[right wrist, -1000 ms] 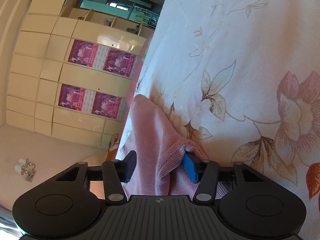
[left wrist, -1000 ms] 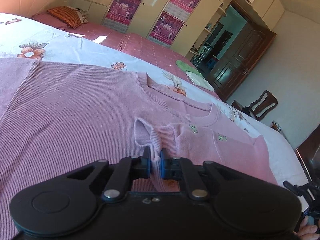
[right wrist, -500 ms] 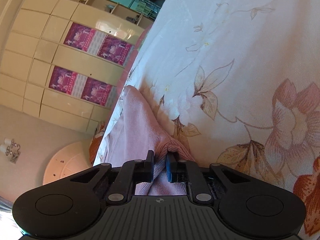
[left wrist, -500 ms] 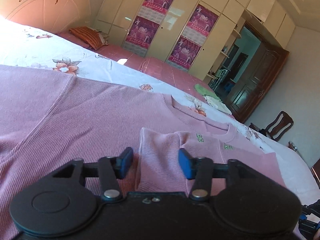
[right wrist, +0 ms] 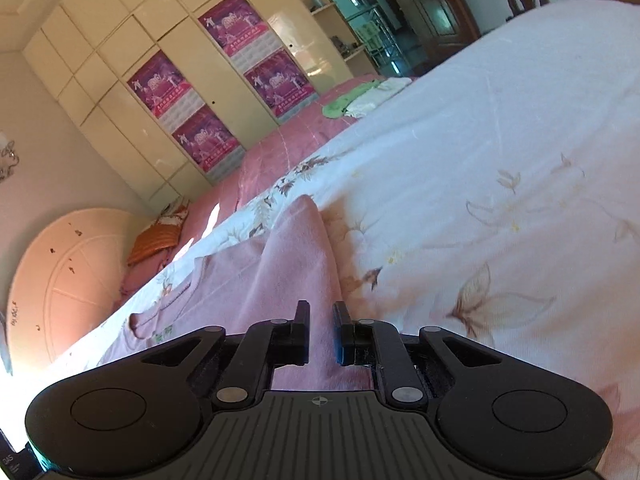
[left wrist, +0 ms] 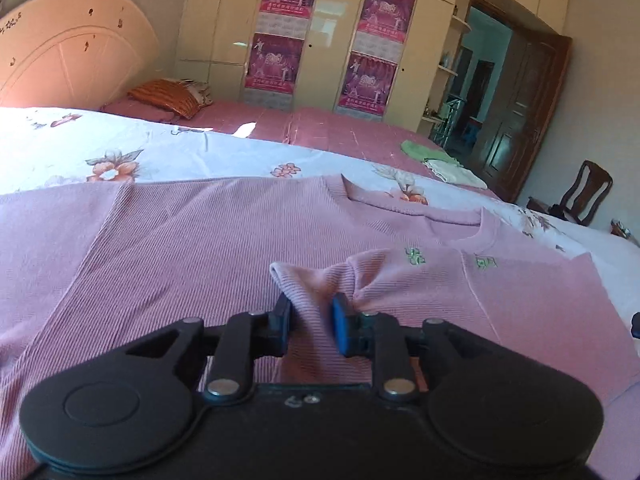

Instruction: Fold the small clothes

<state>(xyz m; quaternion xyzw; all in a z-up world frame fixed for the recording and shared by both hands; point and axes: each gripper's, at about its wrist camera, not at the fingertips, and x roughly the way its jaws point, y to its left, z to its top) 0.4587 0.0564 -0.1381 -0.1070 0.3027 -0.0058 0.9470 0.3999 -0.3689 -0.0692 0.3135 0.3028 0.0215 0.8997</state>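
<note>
Since a moment ago the left gripper (left wrist: 310,322) let go of the sleeve cuff (left wrist: 308,286) and its fingers are closing on it again, bunched fabric between the blue pads. Meanwhile the right gripper (right wrist: 321,334) has rolled and lifted, fingers clamped on the other sleeve (right wrist: 298,264). Both sleeves belong to the pink sweater (left wrist: 180,240), which lies flat on the floral bedsheet (left wrist: 72,148).
</note>
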